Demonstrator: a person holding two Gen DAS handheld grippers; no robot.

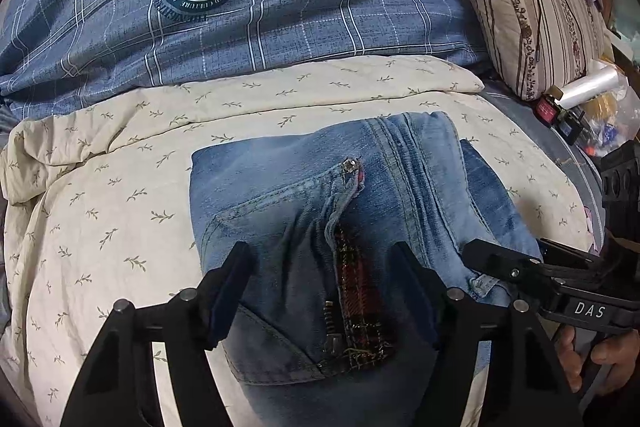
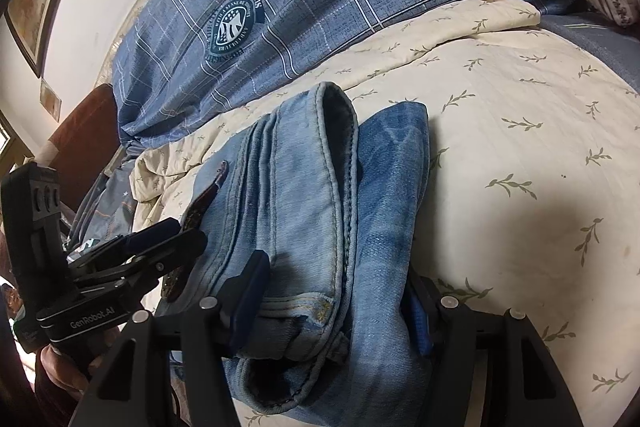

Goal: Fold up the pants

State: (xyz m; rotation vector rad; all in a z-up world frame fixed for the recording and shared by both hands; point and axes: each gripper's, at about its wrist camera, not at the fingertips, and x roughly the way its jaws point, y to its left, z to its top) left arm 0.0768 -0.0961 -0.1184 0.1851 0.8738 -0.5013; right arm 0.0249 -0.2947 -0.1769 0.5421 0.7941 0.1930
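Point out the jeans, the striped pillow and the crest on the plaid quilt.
jeans (image 1: 280, 195): left wrist view, front panel.
striped pillow (image 1: 532, 27): left wrist view, its side.
crest (image 2: 234, 29): right wrist view, emblem centre.

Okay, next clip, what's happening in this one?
A person with a handheld gripper in each hand is folding a pair of light blue jeans on a cream, leaf-printed blanket on a bed. The jeans are already a compact stacked bundle, fly and zipper facing up. The left gripper is open, its fingers either side of the zipper area. The right gripper is also open, straddling the bundle's near end. A blue plaid duvet lies behind.
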